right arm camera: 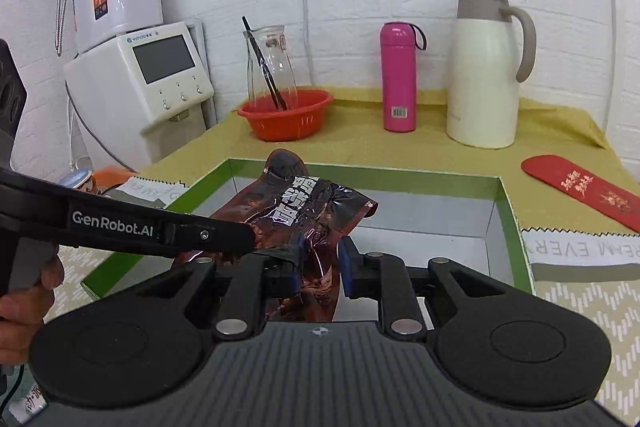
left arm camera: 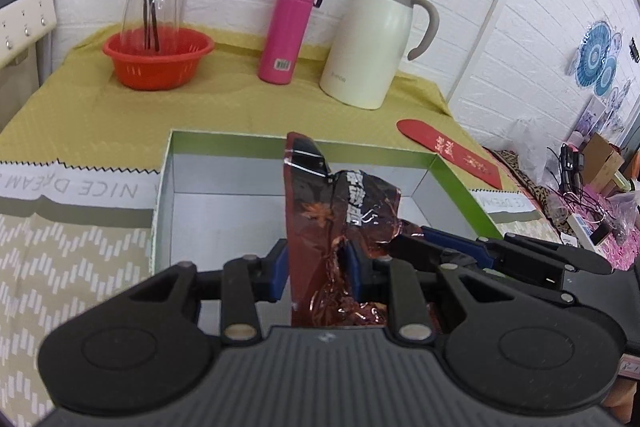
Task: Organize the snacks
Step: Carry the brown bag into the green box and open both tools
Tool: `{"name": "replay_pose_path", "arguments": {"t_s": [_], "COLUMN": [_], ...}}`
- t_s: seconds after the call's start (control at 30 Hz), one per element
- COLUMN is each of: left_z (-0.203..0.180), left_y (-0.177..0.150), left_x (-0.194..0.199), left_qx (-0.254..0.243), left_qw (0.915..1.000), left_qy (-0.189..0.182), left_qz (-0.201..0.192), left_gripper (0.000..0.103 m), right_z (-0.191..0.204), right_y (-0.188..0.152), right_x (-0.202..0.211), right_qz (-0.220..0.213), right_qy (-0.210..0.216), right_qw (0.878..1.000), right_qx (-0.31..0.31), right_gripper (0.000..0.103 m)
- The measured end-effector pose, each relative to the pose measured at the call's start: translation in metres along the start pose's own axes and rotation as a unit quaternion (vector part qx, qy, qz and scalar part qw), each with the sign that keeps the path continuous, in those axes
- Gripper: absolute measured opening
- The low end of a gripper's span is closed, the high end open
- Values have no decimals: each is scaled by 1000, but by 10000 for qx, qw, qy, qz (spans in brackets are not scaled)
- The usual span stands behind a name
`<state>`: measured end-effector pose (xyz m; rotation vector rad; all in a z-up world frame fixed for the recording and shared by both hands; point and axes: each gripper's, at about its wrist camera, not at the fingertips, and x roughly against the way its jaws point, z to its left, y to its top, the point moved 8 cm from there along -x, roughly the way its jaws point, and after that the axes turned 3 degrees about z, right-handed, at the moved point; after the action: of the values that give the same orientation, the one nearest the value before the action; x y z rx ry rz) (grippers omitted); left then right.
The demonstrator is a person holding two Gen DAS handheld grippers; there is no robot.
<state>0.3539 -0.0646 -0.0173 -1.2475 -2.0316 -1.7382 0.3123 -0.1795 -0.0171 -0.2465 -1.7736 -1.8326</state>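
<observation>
A dark red-brown foil snack bag [left arm camera: 320, 223] is held above an open box [left arm camera: 192, 147] with green walls and a silver inside. My left gripper [left arm camera: 318, 269] is shut on the bag's lower part. My right gripper [right arm camera: 318, 267] is shut on the same snack bag [right arm camera: 304, 211] from the other side. In the left wrist view the right gripper's fingers [left arm camera: 448, 243] reach in from the right. In the right wrist view the left gripper's fingers [right arm camera: 180, 233] reach in from the left. The box [right arm camera: 508, 211] holds nothing that I can see.
At the back of the yellow-clothed table stand a red basket [left arm camera: 158, 57] with a glass carafe, a pink flask [left arm camera: 286, 29] and a white thermos jug [left arm camera: 376, 39]. A red envelope [left arm camera: 452, 151] lies right of the box. A water dispenser [right arm camera: 160, 75] stands at left.
</observation>
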Motion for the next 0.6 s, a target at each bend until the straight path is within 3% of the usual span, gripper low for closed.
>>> {"name": "replay_pose_path", "arguments": {"t_s": [0.07, 0.1, 0.13, 0.17, 0.23, 0.33, 0.37, 0.43, 0.6], "left_z": [3, 3, 3, 3, 2, 3, 4, 4, -5], "left_y": [-1, -1, 0, 1, 5, 10, 11, 11, 2], "left_x": [-6, -7, -6, -3, 9, 23, 27, 37, 61], "left_qx": [-18, -38, -73, -85, -26, 31, 41, 13, -19], "left_qw": [10000, 9999, 9999, 9997, 9985, 9963, 9949, 9925, 9930], "left_qy": [42, 85, 127, 190, 292, 570, 719, 865, 804], "left_qz": [61, 43, -25, -136, -452, -648, -706, -867, -865], "left_gripper": [25, 33, 44, 66, 68, 81, 94, 94, 94], "right_z": [-2, -2, -2, -1, 3, 8, 10, 15, 22], "right_y": [-5, -6, -8, -9, -9, -7, -7, -7, -8], "right_x": [-5, -8, -10, -10, -8, 4, 8, 16, 36], "right_qz": [94, 148, 193, 208, 152, -133, -150, -160, -95], "right_qy": [60, 93, 92, 59, -118, -453, -495, -488, -541], "right_qw": [9999, 9998, 9998, 9997, 9993, 9962, 9952, 9940, 9937], "right_qx": [-28, -45, -21, 70, 328, 734, 833, 965, 974], "right_gripper": [35, 35, 45, 52, 103, 103, 103, 103, 103]}}
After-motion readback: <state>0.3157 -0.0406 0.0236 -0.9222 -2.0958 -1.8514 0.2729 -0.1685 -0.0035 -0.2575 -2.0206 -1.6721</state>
